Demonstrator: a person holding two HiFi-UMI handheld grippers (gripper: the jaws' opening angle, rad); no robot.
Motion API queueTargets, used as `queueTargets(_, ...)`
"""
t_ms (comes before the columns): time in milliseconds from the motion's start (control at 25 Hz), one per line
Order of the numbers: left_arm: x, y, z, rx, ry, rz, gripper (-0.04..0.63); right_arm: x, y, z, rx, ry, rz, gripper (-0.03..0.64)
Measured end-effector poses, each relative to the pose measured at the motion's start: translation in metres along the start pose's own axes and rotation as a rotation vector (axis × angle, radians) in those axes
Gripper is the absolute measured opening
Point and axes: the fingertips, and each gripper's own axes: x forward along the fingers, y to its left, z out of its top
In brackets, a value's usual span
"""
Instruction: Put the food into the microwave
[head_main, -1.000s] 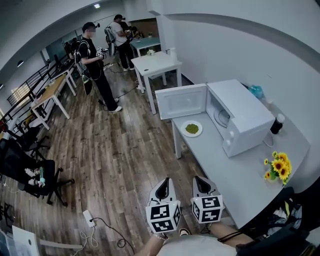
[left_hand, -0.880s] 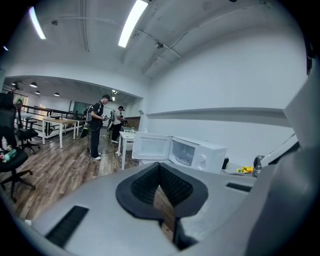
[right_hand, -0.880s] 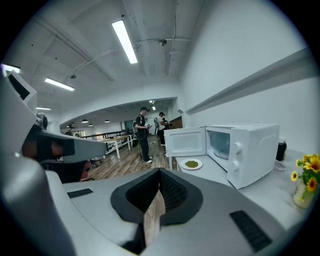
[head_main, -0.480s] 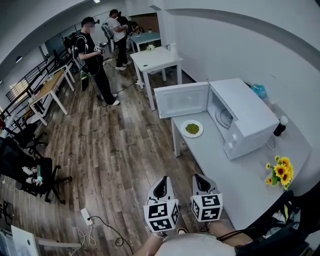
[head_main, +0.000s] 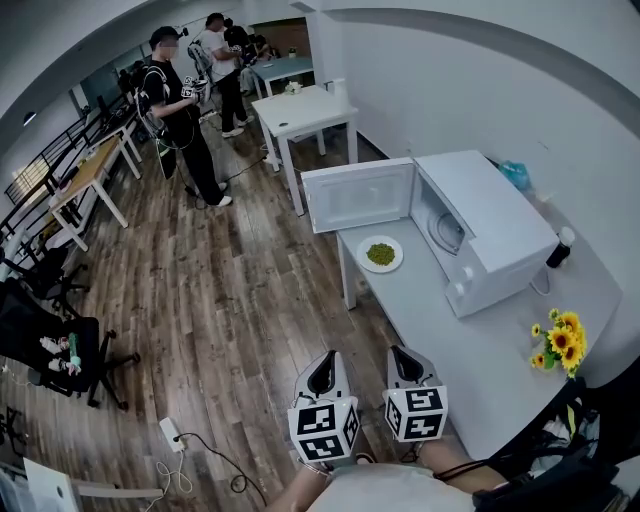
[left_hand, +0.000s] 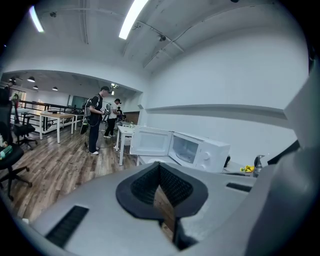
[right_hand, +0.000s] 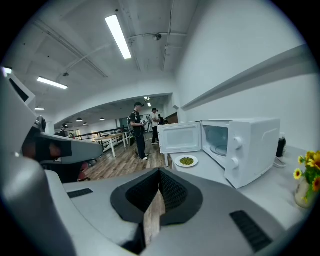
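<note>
A white microwave (head_main: 485, 230) stands on the long white counter (head_main: 470, 355) with its door (head_main: 360, 195) swung open to the left. In front of its opening a white plate of green food (head_main: 381, 254) rests on the counter. Both grippers hang low, well short of the plate and off the counter's near edge. My left gripper (head_main: 325, 385) is shut and holds nothing. My right gripper (head_main: 408, 375) is shut and holds nothing too. The right gripper view shows the plate (right_hand: 186, 161) beside the open microwave (right_hand: 245, 145), far ahead of the right gripper (right_hand: 159, 192). The left gripper (left_hand: 161, 187) faces the open door (left_hand: 150, 141).
Sunflowers (head_main: 558, 335) and a dark bottle (head_main: 556, 247) stand on the counter right of the microwave. A white table (head_main: 305, 108) is beyond the door. Two people (head_main: 180, 110) stand on the wood floor. An office chair (head_main: 50, 340) and a power strip (head_main: 172, 435) are at left.
The head view has shifted a little: microwave, plate and people have drifted up and left in the picture. Both grippers keep their place and stay shut.
</note>
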Motion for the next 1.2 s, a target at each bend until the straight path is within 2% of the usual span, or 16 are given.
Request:
queueTargets(400, 0.045, 0.025, 0.01, 0.014, -0.001, -0.042, -0.003, 0.046, -0.014, 0.002, 0.018, 0.002, -0.062, 0.017)
queueTargets(800, 0.146, 0.073, 0.067, 0.084, -0.003, -0.134, -0.003, 0.15, -0.019, 0.062, 0.051, -0.053, -0.139, 0.017)
queueTargets(1200, 0.231, 0.118, 0.102, 0.083, 0.039, -0.204, -0.003, 0.229, -0.025, 0.092, 0.083, -0.024, -0.22, 0.017)
